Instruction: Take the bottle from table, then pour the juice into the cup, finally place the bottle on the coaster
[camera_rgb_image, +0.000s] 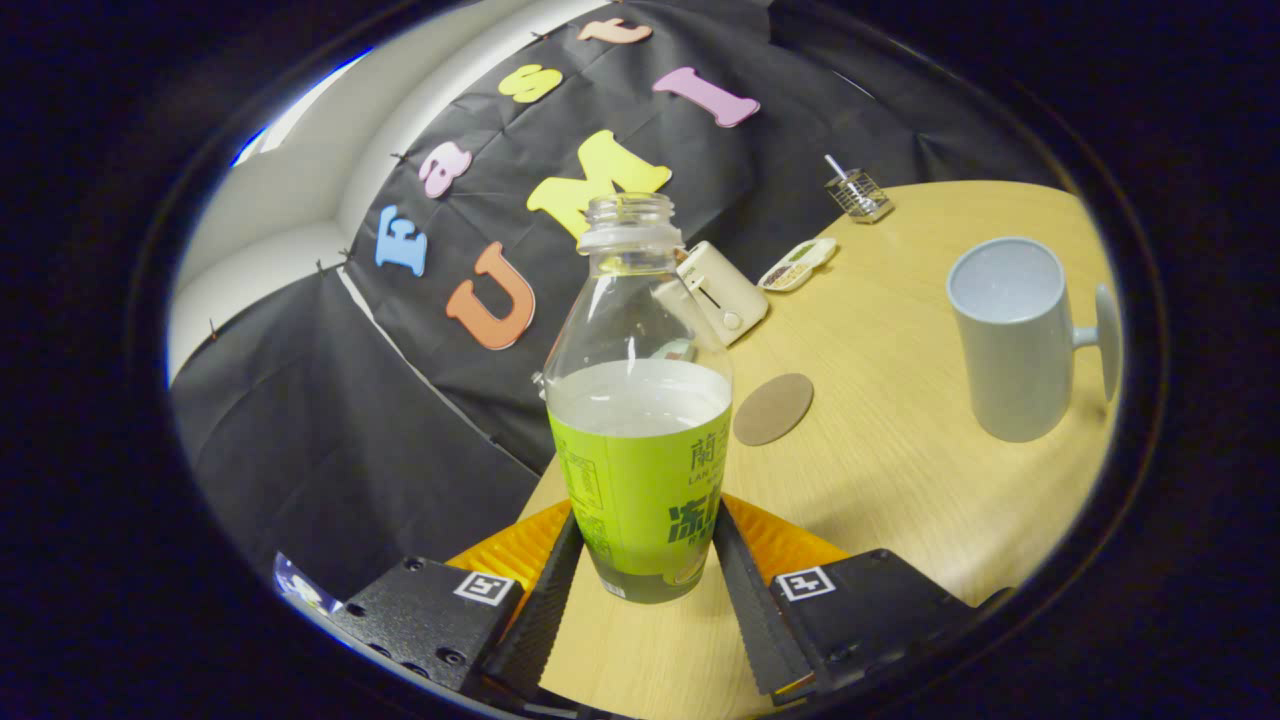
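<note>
Bottle uncapped, upright, juice about half up, standing between fingers of our hand-held gripper. Both serrated fingers lie against its lower label; we judge grasp made, though bottle looks not yet lifted off surface. Cup well apart beyond right finger, looks empty: pour not done. Coaster bare, just beyond bottle. Left for us: lift, pour, set bottle on coaster.

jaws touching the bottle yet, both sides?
Touching. In the gripper view, both toothed pads of the gripper press against the green label of the uncapped bottle, one on each side, with no gap visible.
</note>
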